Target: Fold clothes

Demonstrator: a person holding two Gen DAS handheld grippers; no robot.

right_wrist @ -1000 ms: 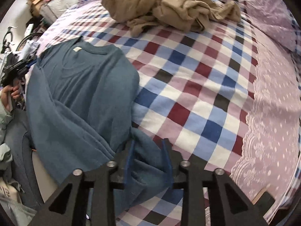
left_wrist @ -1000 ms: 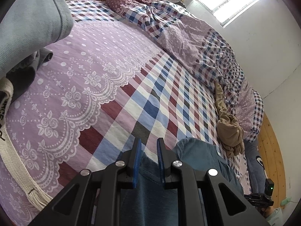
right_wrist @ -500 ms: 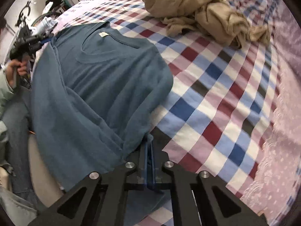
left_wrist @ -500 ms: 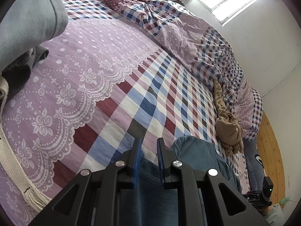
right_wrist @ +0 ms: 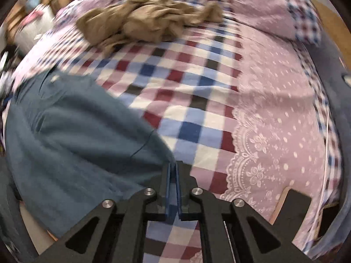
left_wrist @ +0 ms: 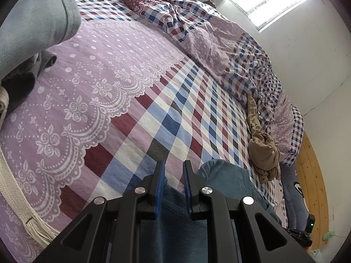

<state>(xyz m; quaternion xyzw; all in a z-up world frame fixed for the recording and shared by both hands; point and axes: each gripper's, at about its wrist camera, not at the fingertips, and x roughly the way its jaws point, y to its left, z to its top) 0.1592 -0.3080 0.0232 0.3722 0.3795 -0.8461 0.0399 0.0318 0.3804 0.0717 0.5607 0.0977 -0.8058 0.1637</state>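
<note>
A blue shirt (right_wrist: 83, 135) lies spread at the near edge of the checked bedspread (right_wrist: 197, 100), part of it hanging over the side. My right gripper (right_wrist: 173, 164) is shut on the shirt's edge, its pads almost touching. In the left wrist view the shirt (left_wrist: 223, 175) runs under and between the fingers. My left gripper (left_wrist: 173, 164) holds its pads a narrow gap apart, and the stitched hem fills that gap. The right wrist view is blurred by motion.
A crumpled tan garment (right_wrist: 140, 24) lies further back on the bed, also seen as the tan garment (left_wrist: 263, 153). A rumpled checked duvet (left_wrist: 219, 50) lines the wall side. A grey-blue sleeve (left_wrist: 33, 22) and a cream fringed strap (left_wrist: 13, 186) are at the left.
My right gripper went from open around the shirt's edge to shut on it, and its view swung across the bed. The left gripper's gap and hold look the same.
</note>
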